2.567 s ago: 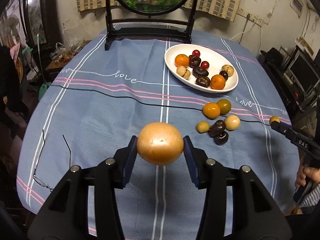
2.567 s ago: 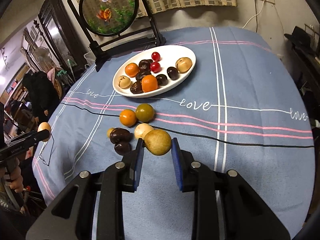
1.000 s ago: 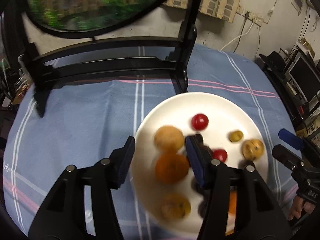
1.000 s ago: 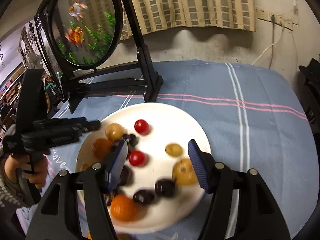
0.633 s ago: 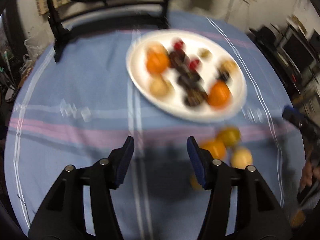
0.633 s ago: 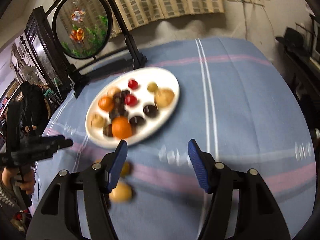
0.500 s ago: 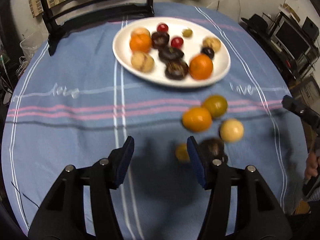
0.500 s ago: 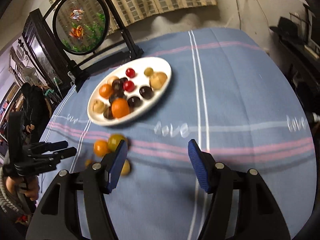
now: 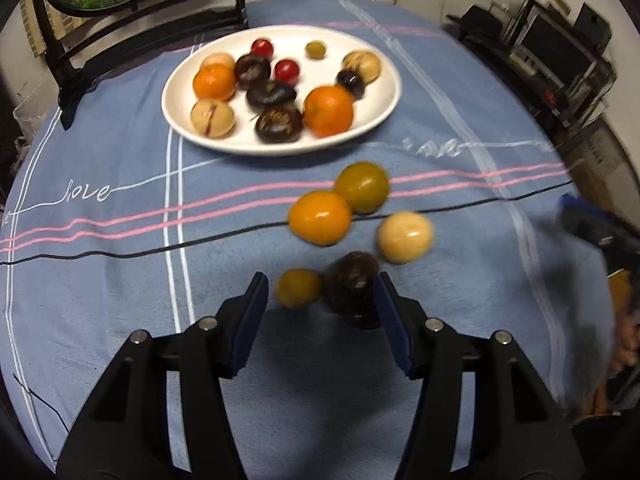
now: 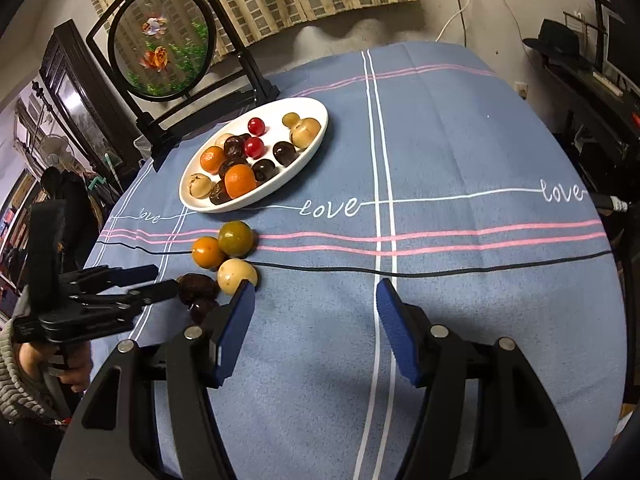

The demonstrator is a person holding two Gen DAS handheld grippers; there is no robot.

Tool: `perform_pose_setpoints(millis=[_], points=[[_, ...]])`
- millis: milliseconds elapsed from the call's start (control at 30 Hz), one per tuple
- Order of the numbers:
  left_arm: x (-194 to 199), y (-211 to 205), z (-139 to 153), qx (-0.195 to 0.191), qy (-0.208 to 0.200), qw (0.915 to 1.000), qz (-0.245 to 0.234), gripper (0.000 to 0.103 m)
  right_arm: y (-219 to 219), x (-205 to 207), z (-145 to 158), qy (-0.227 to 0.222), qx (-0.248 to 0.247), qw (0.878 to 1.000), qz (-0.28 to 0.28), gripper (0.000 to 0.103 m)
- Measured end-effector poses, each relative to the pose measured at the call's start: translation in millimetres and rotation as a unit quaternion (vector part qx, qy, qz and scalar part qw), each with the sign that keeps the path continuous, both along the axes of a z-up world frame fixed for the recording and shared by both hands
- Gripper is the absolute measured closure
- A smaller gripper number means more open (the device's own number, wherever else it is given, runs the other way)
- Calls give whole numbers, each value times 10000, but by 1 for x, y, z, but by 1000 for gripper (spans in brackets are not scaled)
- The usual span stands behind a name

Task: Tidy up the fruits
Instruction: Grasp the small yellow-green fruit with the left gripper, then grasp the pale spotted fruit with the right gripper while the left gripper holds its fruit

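**Blue pads over loose fruit**

White plate (image 9: pixel 384 116) sits on the blue-clothed counter (image 9: pixel 120 280), filled with oranges, dark fruits and red berries. Nearer us, loose fruits lie in a cluster on the cloth: a green-yellow fruit (image 9: pixel 362 187) touching an orange one (image 9: pixel 320 217), a pale fruit (image 9: pixel 406 237), a small yellow fruit (image 9: pixel 298 287) and a dark fruit (image 9: pixel 352 282). Our left gripper (image 9: pixel 320 316) has just been opening, released and grasping nothing; the small yellow and dark fruits show in its gap. Our right gripper (image 10: pixel 314 330) hangs released over bare cloth.
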State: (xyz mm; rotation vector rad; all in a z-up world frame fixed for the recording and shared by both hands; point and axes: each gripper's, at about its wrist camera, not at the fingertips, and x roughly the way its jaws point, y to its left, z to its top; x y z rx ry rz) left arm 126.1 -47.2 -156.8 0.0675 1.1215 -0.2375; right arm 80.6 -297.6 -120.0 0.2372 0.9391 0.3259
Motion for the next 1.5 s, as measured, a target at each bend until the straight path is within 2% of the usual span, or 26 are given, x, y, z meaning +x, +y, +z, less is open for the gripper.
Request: perform_pose_setpoints(millis=[67,133,200,267,400,500,600,800,1000,1067,1100,1200,1367,1500], points=[[3,11,3,81,-159,9996,212,39,-3,-1,2,-14,19,10000,-57,40],[9,28,6,244,-201,9983,489,43,-4,-1,2,-31,22,10000,-92,40],[11,46,10,127,-187,9975,669,43,-4,-1,2,-30,33,9999,-104,40],[10,57,14,198,-253,9966,762,43,-2,-1,1,-20,61,9999,-78,40],[0,60,12,81,-195,9972,719,43,6,-1,1,-27,40,10000,59,40],[-8,48,3,308,-201,9978,551,43,9,-1,2,-42,11,9999,137,40],[-5,47,-5,225,-93,9978,614,44,10,-1,3,-49,-38,9999,160,40],[13,61,-14,44,3,9970,766,63,10,-2,2,8,-85,9999,101,40],[25,62,-23,-28,64,9974,722,63,13,-4,0,96,-174,9998,81,40],[30,63,-30,-101,175,9972,726,67,14,-3,-1,119,-194,9997,72,40],[31,63,-33,-146,225,9970,731,73,15,-3,0,115,-213,9997,75,40],[28,63,-34,-198,183,9973,684,78,18,-2,2,86,-246,9996,113,40],[19,66,-29,-305,100,9966,753,78,40,7,0,64,-334,9984,463,40],[2,76,-18,-405,43,9950,908,78,78,20,-7,-60,-548,9927,1069,40]])
